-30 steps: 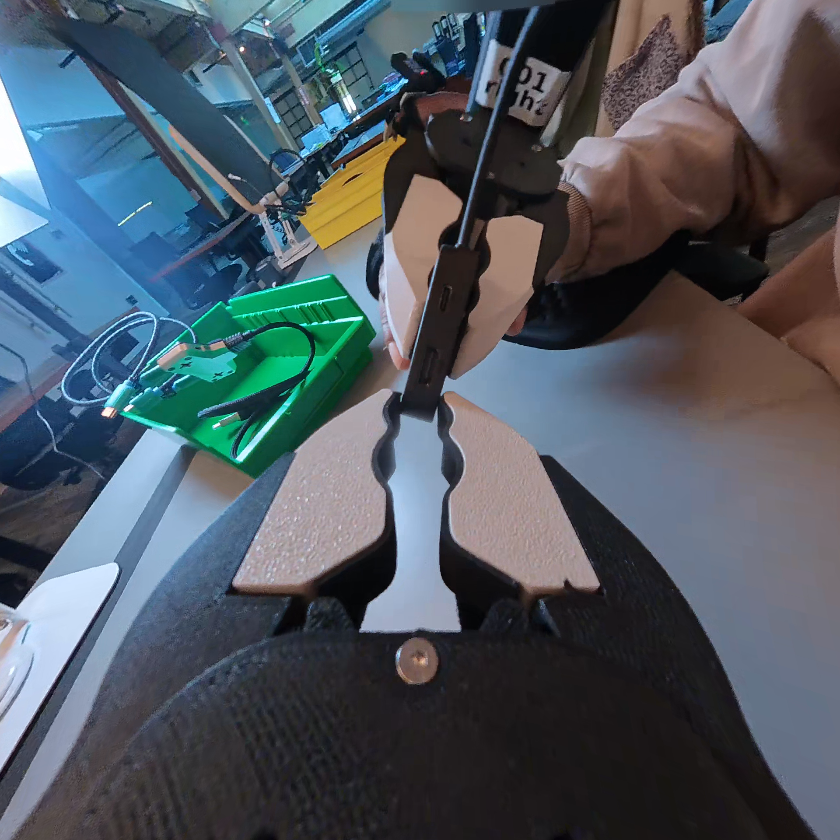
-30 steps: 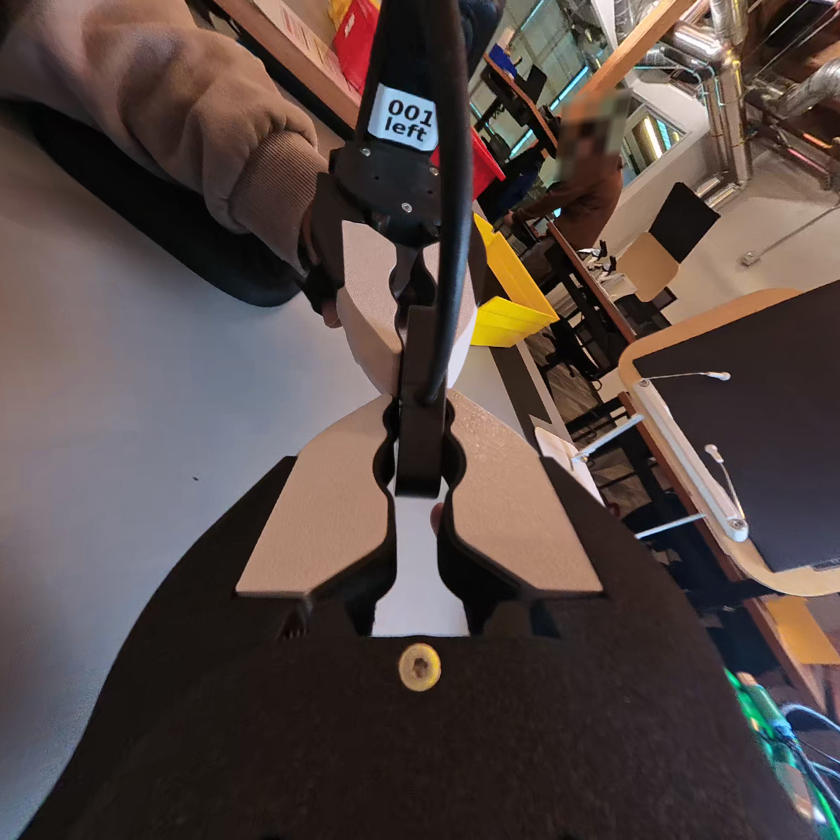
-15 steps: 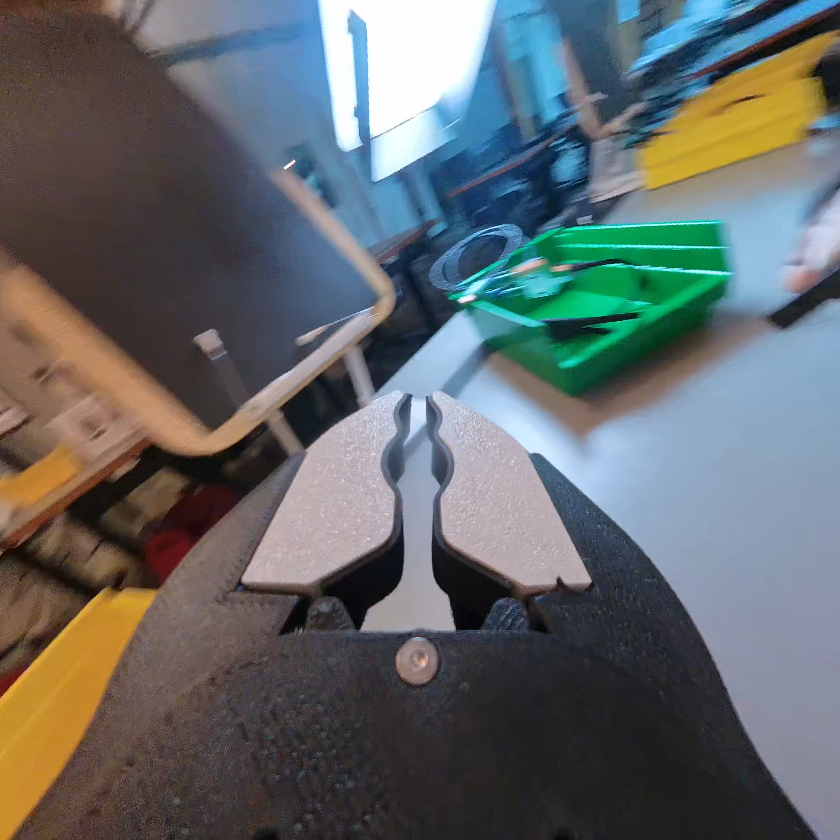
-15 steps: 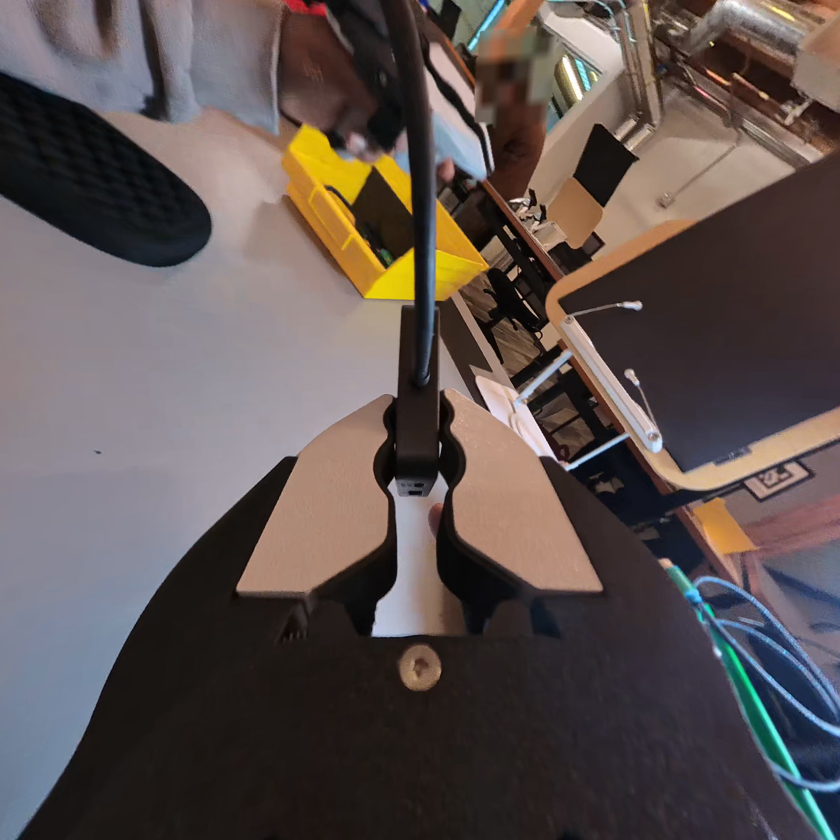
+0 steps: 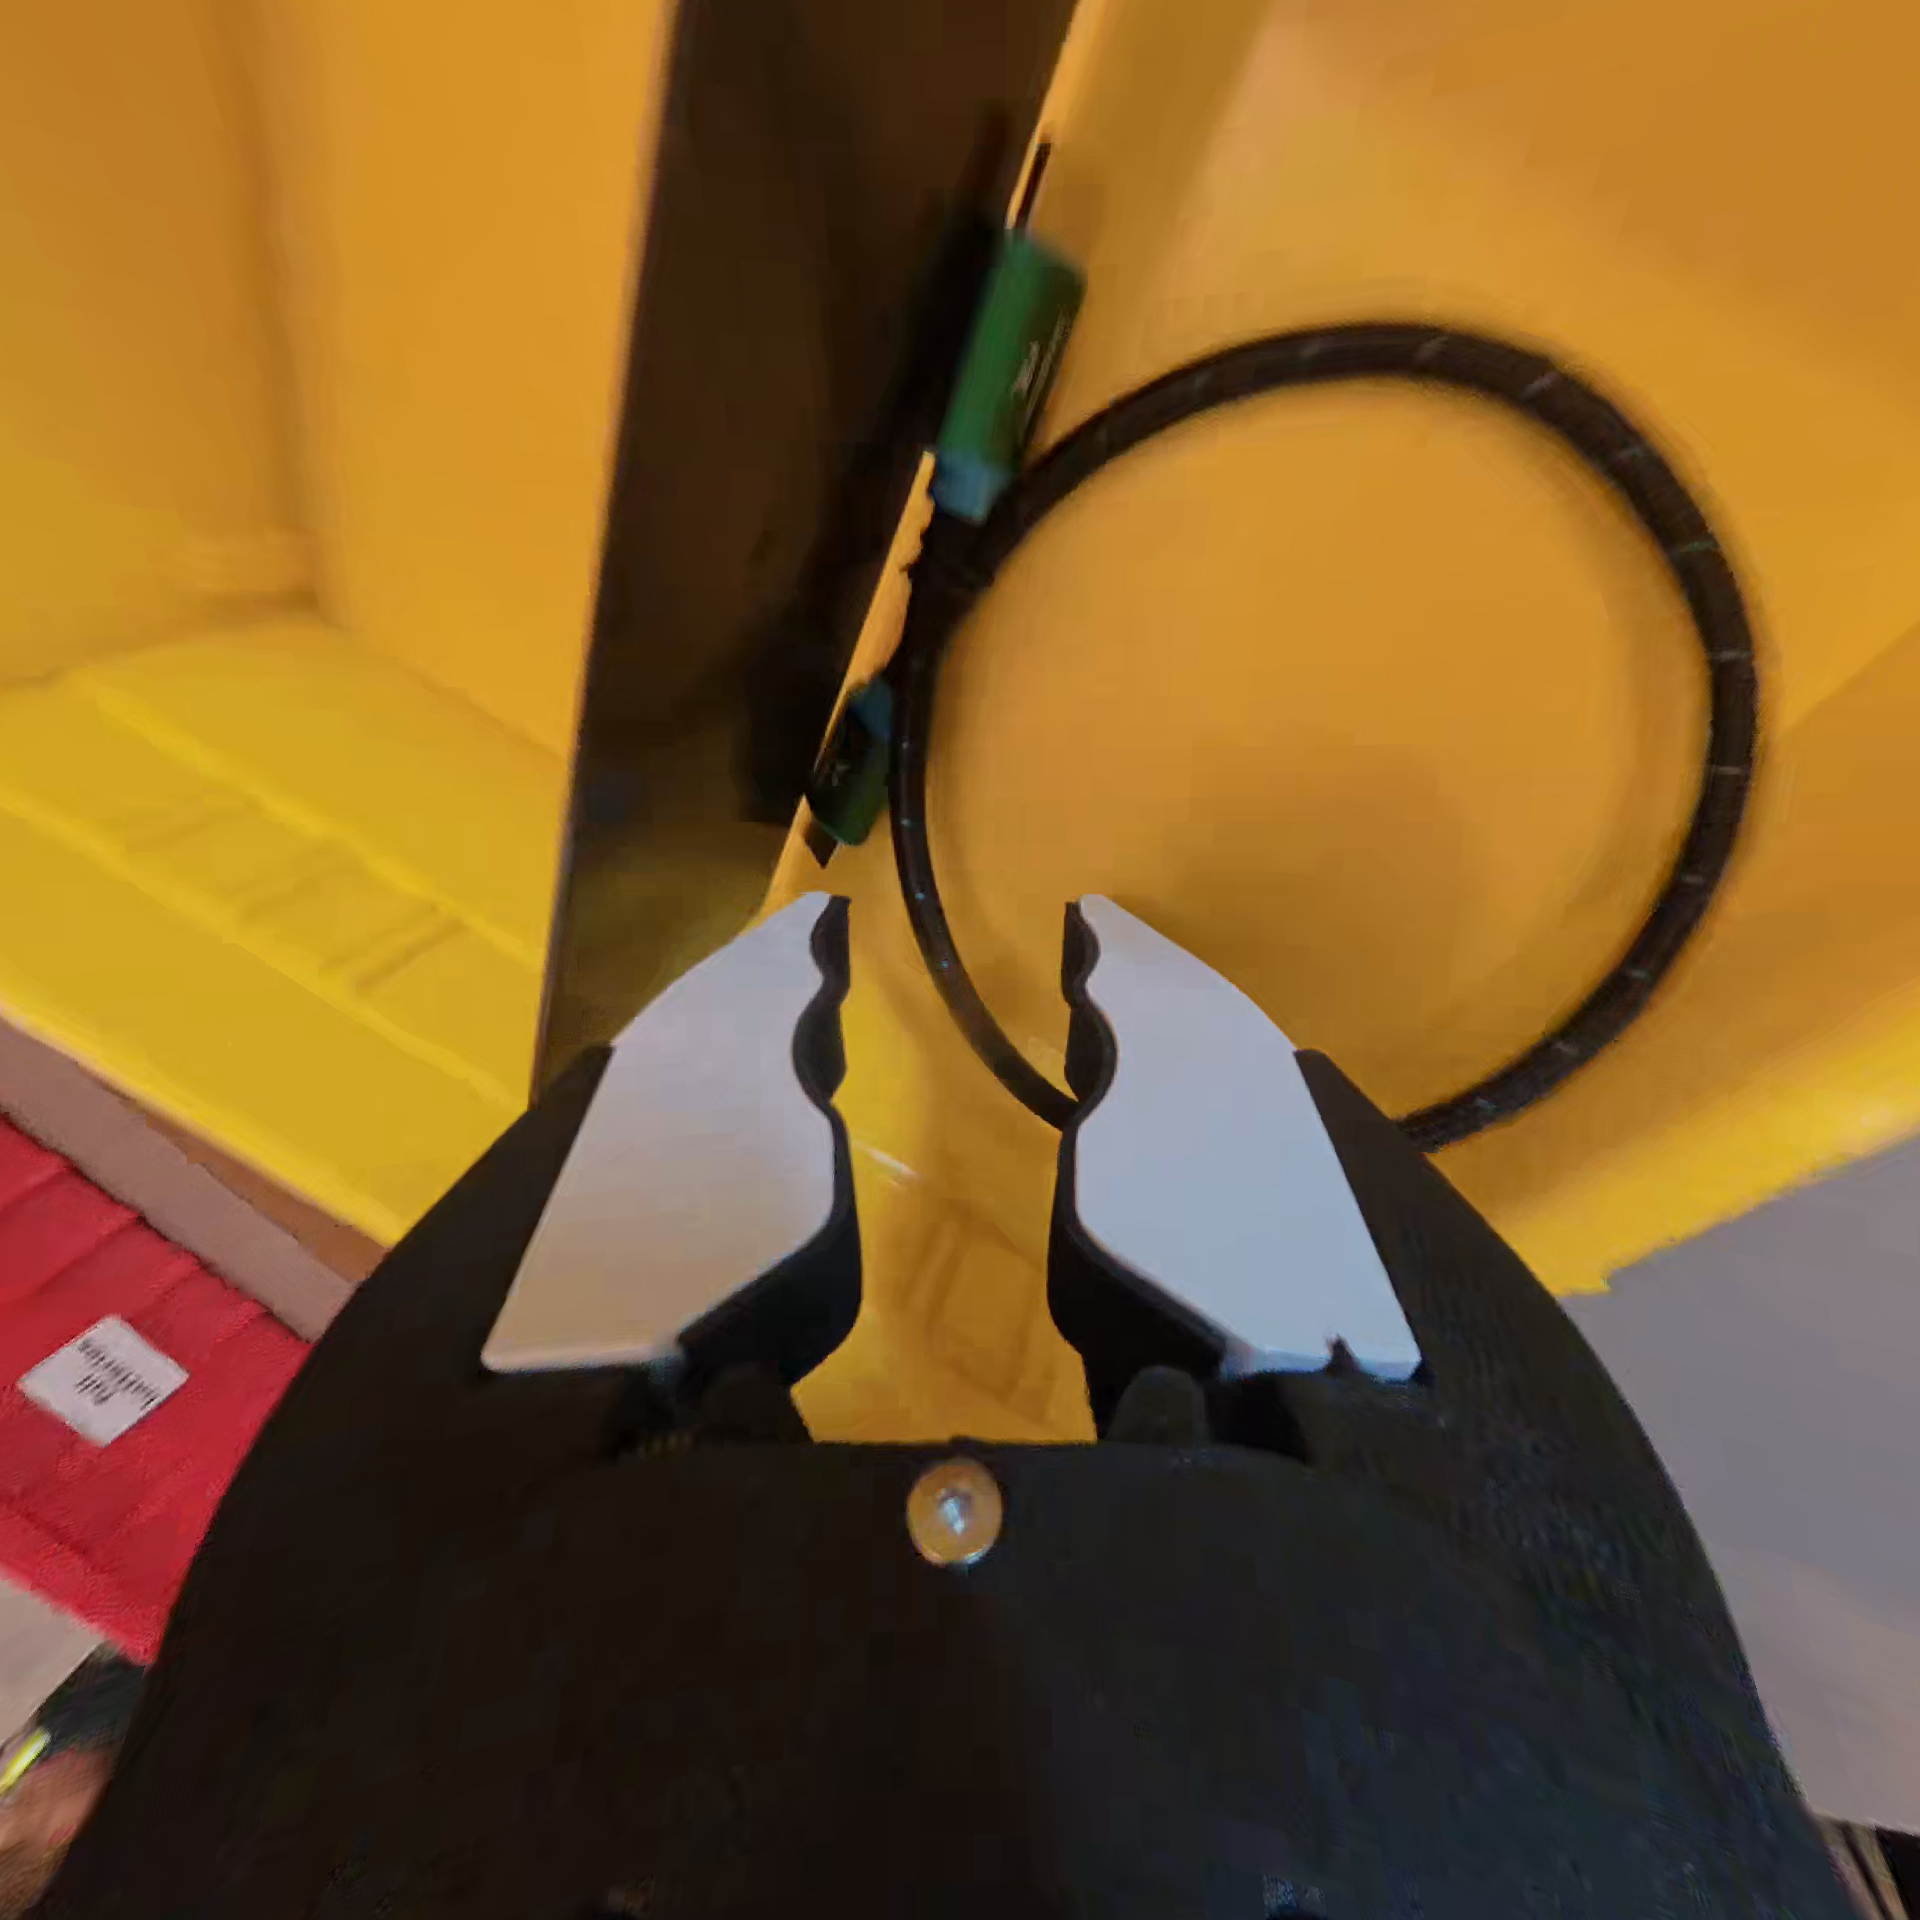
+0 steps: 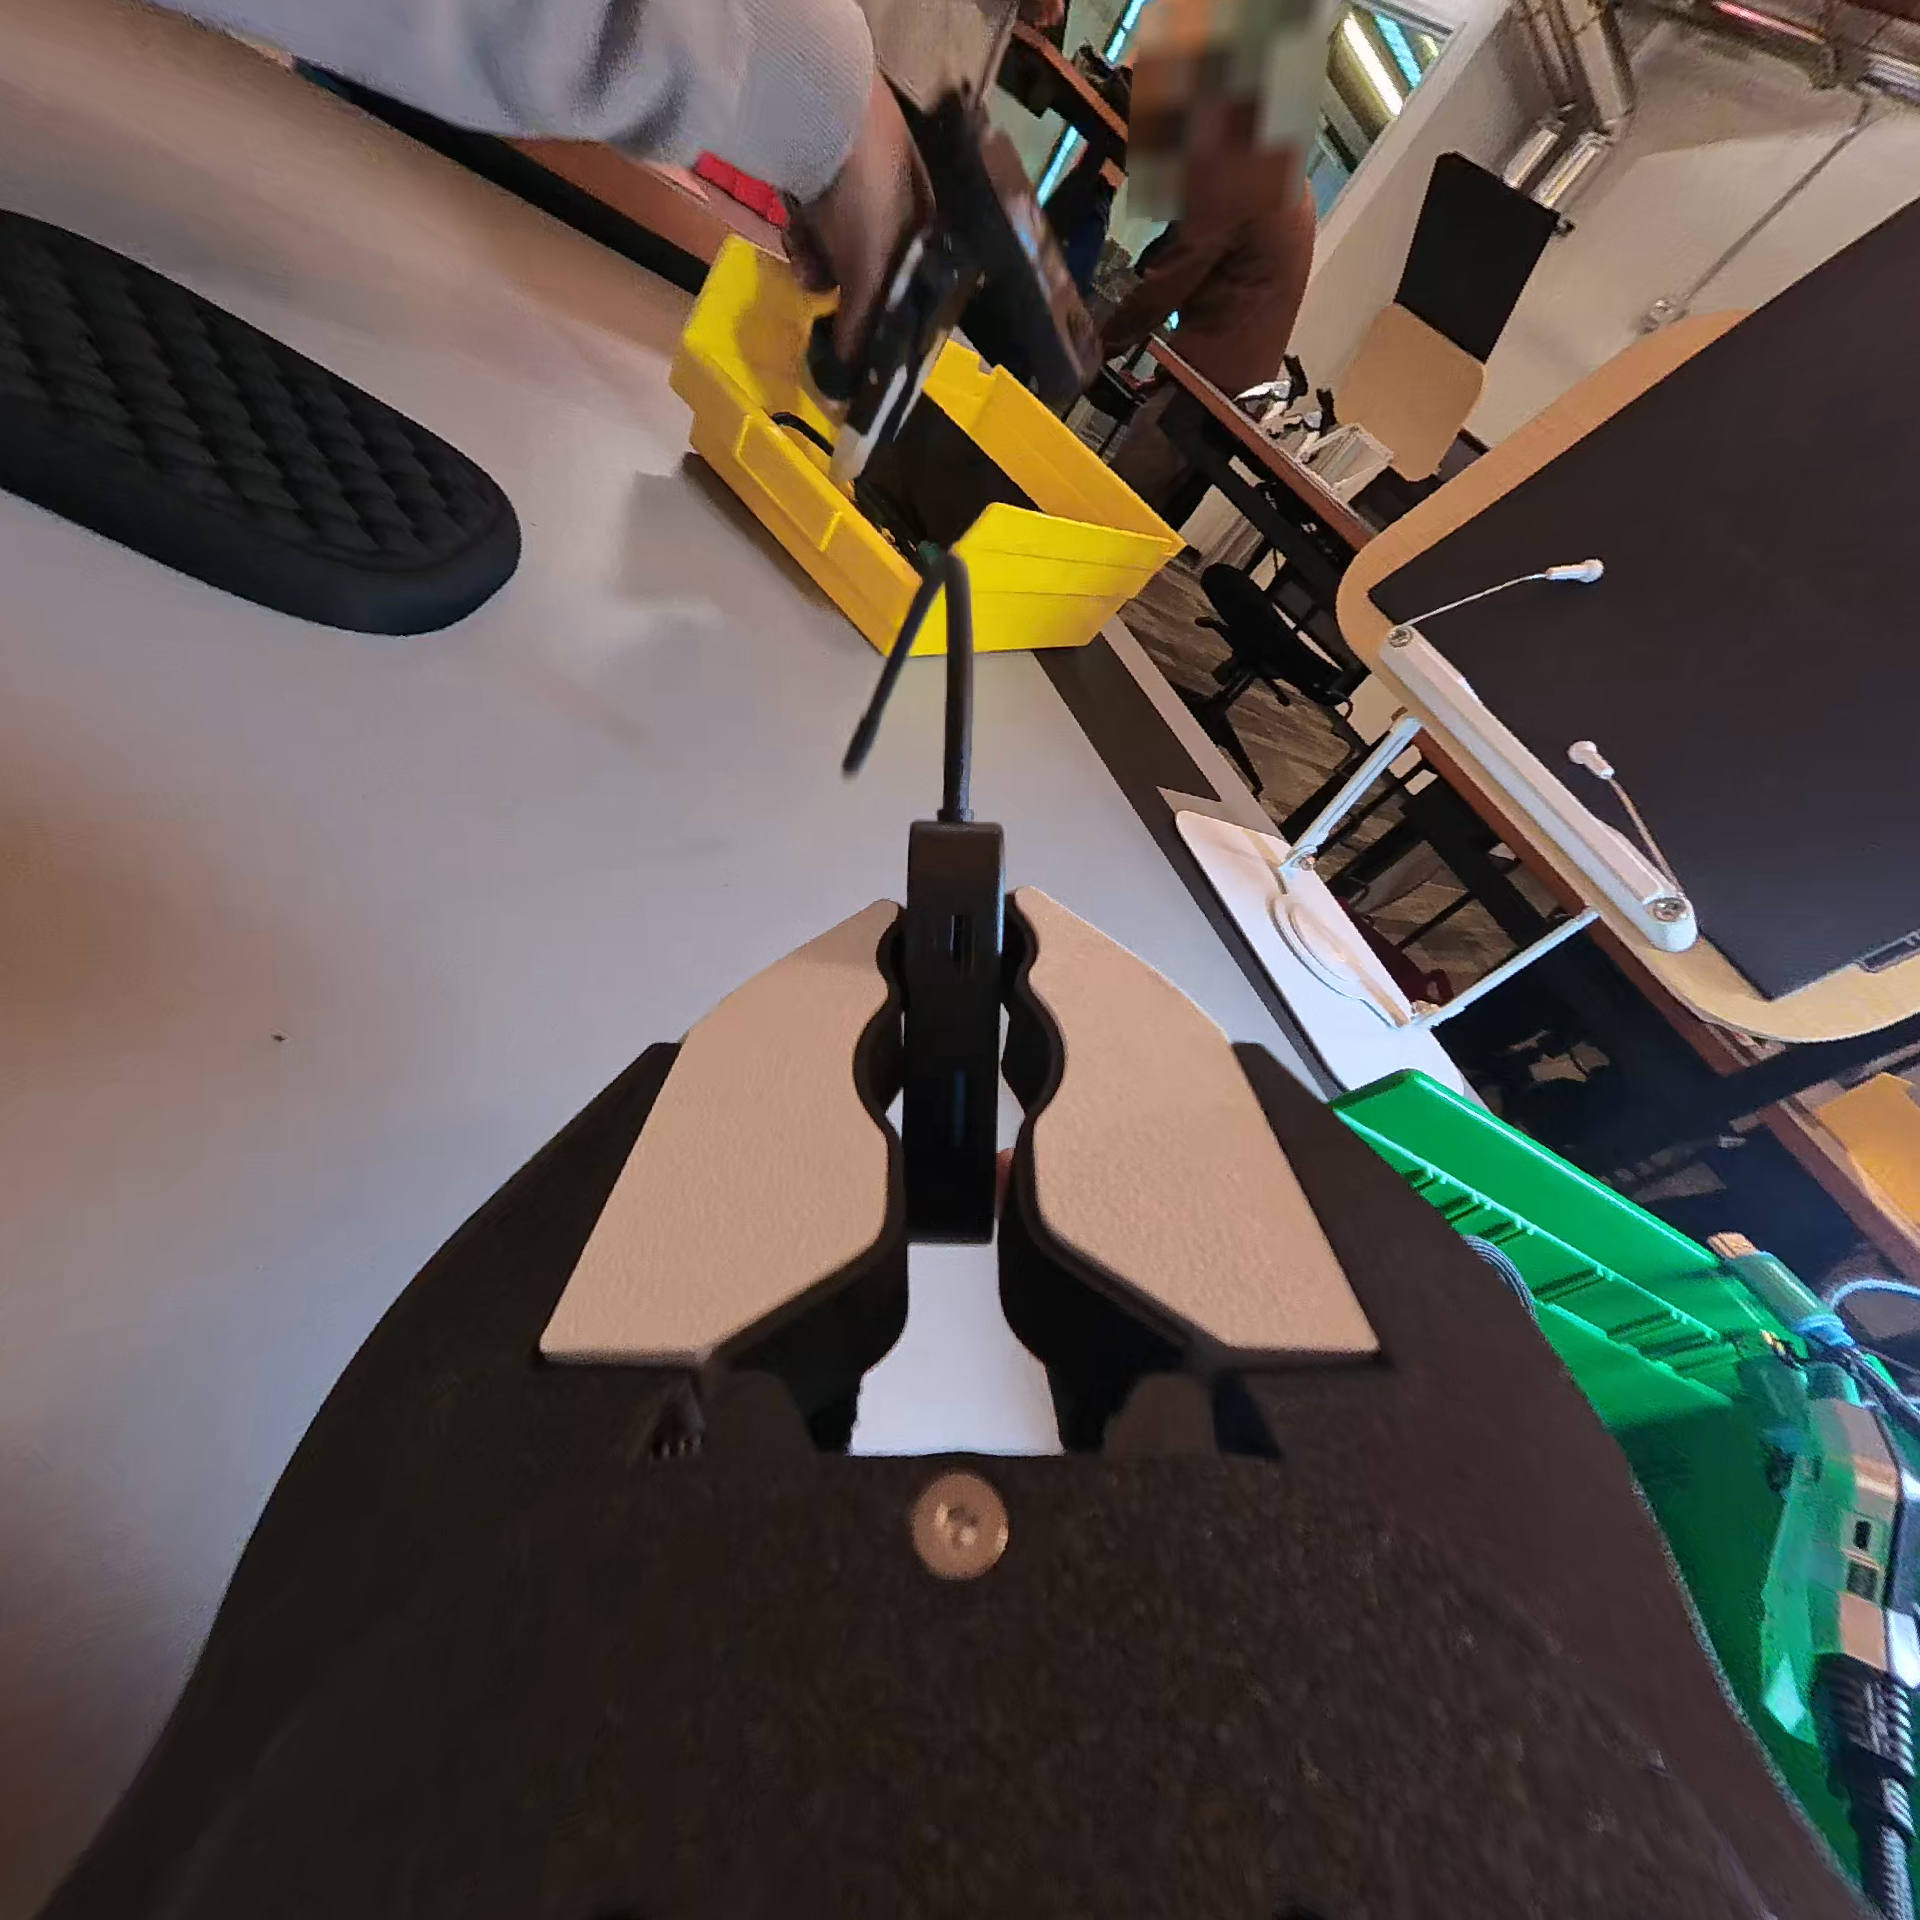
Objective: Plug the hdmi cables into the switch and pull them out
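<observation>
My right gripper is shut on the slim black switch and holds it above the grey table; the switch's short black lead hangs loose ahead. My left gripper is open and empty, reaching into the yellow bin. A black braided HDMI cable lies coiled there, one strand passing between the fingers. Its two green plugs lean on a black divider. In the right wrist view the left gripper shows blurred over the yellow bin.
A black mat lies at the table's left. A green bin with more cables stands at the right. A white stand base sits at the table edge. A red bin with a white label is beside the yellow one.
My left gripper let go of the switch, swung away to the yellow bin and opened over the coiled cable. My right gripper kept the switch.
</observation>
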The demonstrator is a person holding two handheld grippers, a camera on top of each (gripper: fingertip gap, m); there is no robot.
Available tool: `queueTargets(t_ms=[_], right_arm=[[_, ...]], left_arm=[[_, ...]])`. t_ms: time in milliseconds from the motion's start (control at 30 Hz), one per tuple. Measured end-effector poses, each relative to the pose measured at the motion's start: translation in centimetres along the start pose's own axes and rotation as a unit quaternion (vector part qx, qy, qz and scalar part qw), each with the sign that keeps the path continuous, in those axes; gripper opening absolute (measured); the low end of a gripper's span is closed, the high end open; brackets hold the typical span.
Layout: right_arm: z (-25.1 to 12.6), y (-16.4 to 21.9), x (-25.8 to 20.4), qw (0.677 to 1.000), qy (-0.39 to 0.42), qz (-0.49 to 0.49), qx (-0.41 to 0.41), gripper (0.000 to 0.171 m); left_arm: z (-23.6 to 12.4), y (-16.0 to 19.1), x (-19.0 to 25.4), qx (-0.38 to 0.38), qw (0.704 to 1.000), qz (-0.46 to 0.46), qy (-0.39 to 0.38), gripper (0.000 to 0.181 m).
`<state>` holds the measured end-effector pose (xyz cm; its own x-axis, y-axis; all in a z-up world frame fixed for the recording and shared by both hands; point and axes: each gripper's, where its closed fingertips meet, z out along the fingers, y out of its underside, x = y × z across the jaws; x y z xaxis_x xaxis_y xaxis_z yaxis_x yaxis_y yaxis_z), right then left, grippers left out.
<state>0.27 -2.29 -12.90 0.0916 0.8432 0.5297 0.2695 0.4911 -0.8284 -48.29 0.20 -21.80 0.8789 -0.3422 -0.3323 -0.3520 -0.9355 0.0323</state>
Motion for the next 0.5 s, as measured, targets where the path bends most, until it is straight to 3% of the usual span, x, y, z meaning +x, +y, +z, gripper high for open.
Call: queueTargets(t_ms=[67, 133, 233, 400, 500], right_arm=[[-0.2, 0.0, -0.3, 1.0, -0.011, -0.003, 0.003, 0.014], [-0.4, -0.2, -0.5, 1.0, -0.017, -0.007, 0.01, 0.014], [-0.8, -0.6, -0.4, 1.0, -0.015, -0.016, 0.017, 0.014], [-1.4, -2.2, 0.0, 0.998, -0.012, -0.007, 0.063, 0.014], [-1.8, -3.2, 0.2, 0.996, -0.007, -0.003, 0.086, 0.014]], left_arm=[[1.8, 0.7, -0.4, -0.051, 0.999, 0.011, -0.011, 0.04], [2.5, 0.6, -0.8, -0.067, 0.997, 0.025, -0.024, 0.01], [1.1, 0.3, -0.8, -0.065, 0.996, 0.051, -0.03, 0.009], [-7.7, -0.5, -1.2, 0.022, 0.994, 0.078, -0.074, 0.008], [-14.0, -1.0, 1.8, 0.114, 0.988, 0.098, -0.034, 0.007]])
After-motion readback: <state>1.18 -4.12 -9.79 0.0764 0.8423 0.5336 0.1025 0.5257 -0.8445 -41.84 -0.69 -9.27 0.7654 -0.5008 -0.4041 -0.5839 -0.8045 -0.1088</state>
